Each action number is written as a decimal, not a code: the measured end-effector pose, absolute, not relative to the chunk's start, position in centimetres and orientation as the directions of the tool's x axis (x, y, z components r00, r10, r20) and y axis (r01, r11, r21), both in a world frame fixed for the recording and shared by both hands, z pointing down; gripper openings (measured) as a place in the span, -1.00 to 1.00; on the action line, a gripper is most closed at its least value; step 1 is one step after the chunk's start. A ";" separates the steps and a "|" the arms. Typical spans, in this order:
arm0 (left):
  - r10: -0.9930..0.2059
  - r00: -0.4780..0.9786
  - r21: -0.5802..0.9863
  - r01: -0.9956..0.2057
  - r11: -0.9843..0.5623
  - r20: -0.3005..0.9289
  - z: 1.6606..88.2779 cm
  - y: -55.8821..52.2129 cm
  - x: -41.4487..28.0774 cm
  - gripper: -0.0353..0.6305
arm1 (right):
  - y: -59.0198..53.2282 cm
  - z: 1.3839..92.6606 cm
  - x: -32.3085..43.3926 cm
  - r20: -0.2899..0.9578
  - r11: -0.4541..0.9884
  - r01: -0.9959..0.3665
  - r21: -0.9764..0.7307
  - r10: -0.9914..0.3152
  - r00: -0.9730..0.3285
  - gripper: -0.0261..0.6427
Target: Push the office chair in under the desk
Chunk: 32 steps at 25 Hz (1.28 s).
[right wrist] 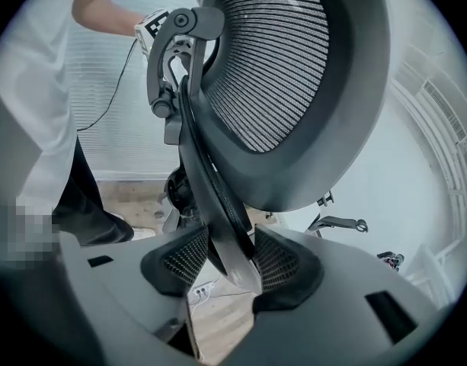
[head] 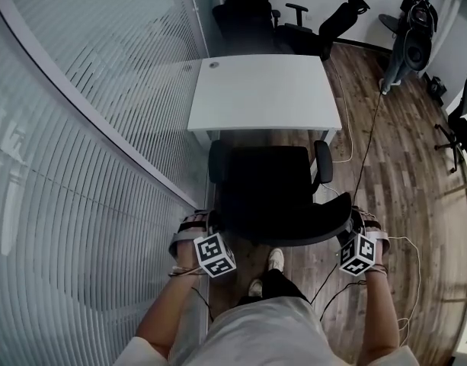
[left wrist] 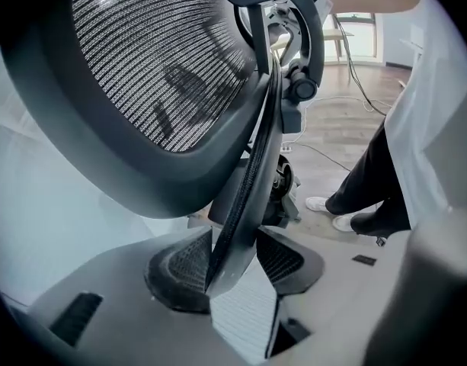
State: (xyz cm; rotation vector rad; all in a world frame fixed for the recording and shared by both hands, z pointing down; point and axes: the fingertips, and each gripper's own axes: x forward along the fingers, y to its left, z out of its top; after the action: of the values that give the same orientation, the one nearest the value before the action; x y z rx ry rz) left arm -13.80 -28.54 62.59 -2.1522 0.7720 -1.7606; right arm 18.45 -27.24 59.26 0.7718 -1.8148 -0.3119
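While the person is standing right behind it, the office chair (head: 271,193) is sitting on the wooden floor (head: 393,181) just in front of the white counter (head: 256,90). Its seat is pointing at the gap under the counter but, as far as I can tell, is not yet going inside. A glass wall (head: 88,174) is running close along the left side.

The left hand-held gripper (left wrist: 233,261) is squeezing the thin rim of the chair back (left wrist: 157,82). The right hand-held gripper (right wrist: 222,261) is pinching the rim on the other side.

To do this well, I think both should be pushing forward together, slow and even. That way the chair is rolling straight and not turning toward the glass. The two armrests (head: 323,161) are looking like the tricky bit, because they may be bumping the counter's edge. A black cable (head: 364,166) is running past the chair's right side, so it is worth watching too.
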 end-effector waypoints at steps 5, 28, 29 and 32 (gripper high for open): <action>-0.554 0.132 -0.518 -0.232 -0.824 0.822 62.8 -30.4 -13.6 -0.29 | -28.9 59.6 18.6 0.745 0.753 -0.364 0.549 -0.638 -0.196 -0.33; -0.519 0.139 -0.477 -0.252 -0.842 0.843 63.0 -39.1 -14.5 -0.28 | -37.1 59.9 17.7 0.754 0.756 -0.383 0.531 -0.627 -0.193 -0.34; -0.516 0.141 -0.473 -0.253 -0.844 0.845 63.3 -39.4 -14.5 -0.28 | -37.5 60.2 17.7 0.755 0.757 -0.383 0.530 -0.626 -0.194 -0.34; -0.515 0.137 -0.471 -0.261 -0.843 0.846 64.4 -40.8 -14.5 -0.28 | -38.8 61.1 17.7 0.747 0.751 -0.385 0.537 -0.635 -0.196 -0.34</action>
State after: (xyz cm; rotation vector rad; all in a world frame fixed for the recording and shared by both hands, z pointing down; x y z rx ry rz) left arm -14.50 -40.75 64.36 -2.2001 0.7658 -1.7776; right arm 17.73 -38.81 61.09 0.7928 -1.8181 -0.2757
